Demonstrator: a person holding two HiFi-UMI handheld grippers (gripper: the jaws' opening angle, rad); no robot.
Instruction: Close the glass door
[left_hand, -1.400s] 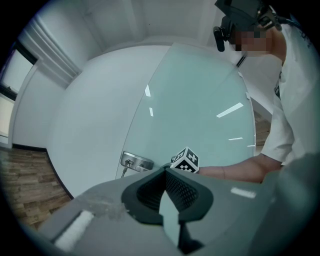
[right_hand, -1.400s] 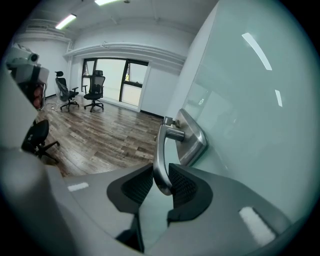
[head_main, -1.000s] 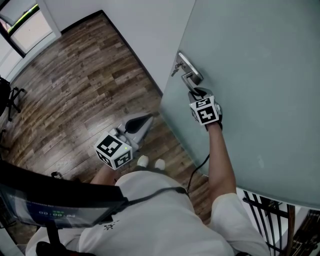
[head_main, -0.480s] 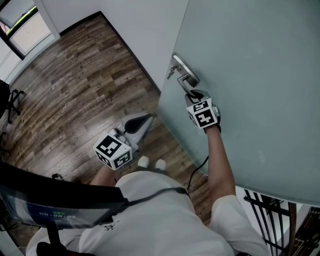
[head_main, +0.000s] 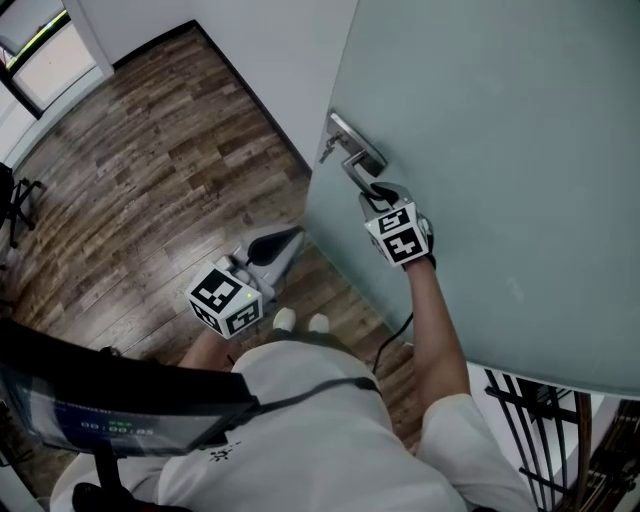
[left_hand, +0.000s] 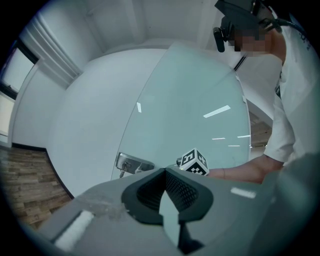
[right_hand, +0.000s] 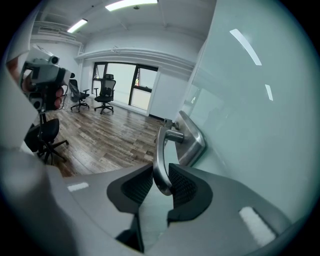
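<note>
A frosted pale-green glass door (head_main: 500, 150) fills the right of the head view, its free vertical edge standing out in front of a plain white wall (head_main: 270, 50). Left of the door lies a brown wood-plank floor (head_main: 150, 170). A person in a white shirt (head_main: 300, 430) stands just beside the door, facing its handle side.

The right tongs (head_main: 378, 192), grey with a marker cube, reach up against the door near its free edge. They are closed on the curved brushed-metal lever handle (right_hand: 160, 160), whose free end sits between the black ribbed pads (right_hand: 184, 186), with metal touching both.

The left tongs (left_hand: 164, 172), grey with their own marker cube, hang low, well apart from the door, over the floor. Their tips meet and nothing is between them.

The handle springs from a rectangular metal lock plate (head_main: 352, 148) on the door's edge. A small key (head_main: 324, 153) sticks out of the plate beside the handle.
</note>
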